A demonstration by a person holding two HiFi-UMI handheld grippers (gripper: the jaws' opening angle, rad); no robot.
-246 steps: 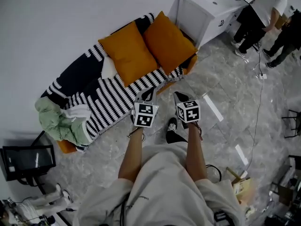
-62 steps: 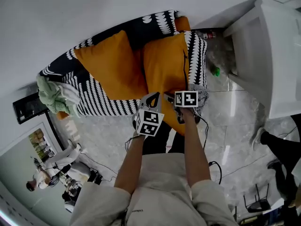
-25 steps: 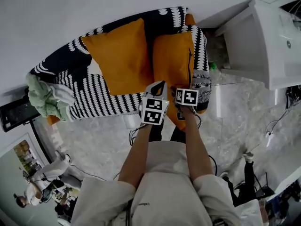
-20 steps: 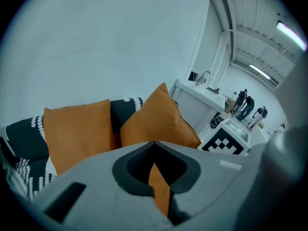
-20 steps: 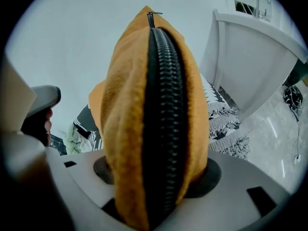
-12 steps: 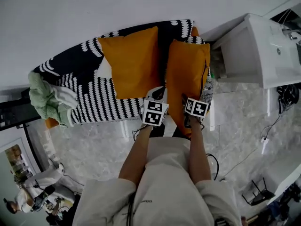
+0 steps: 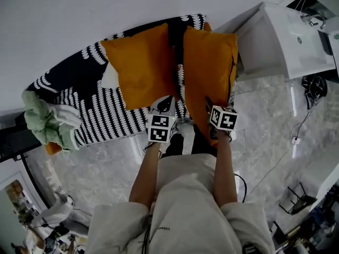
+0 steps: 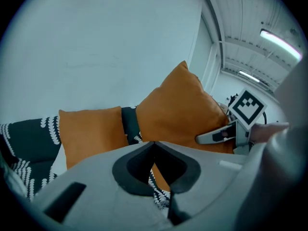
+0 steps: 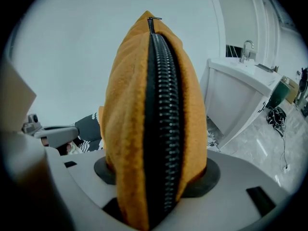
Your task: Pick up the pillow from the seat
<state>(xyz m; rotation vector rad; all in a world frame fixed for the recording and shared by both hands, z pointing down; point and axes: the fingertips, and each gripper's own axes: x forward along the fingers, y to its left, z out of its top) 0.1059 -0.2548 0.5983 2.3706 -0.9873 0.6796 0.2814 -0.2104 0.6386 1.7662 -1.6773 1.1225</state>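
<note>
Right hand-held gripper, seen from the head view, is clamped on the near edge of the orange pillow at the right end of the sofa. The pillow stands up from that grip toward the wall, beside a second orange pillow that leans on the backrest. The left hand-held gripper hangs over the sofa's front edge between the two, touching neither. In the left gripper view its jaws are together with nothing in them (only striped cover and orange fabric show through the gap behind the tips), and the gripped pillow rises higher than its neighbour, one corner up. I cannot tell whether it is clear of the seat. In the right gripper view the jaws have just been closing and now pinch the zipper seam, with fleecy cloth bulging out on both sides of the pads. I judge the pillow light, soft and floppy: it will sag and swing from a one-edge hold, though the napped cover should not slip. The seam with its zip tape is the firmest place to take it, and the free left hand-held gripper could steady the opposite edge.
</note>
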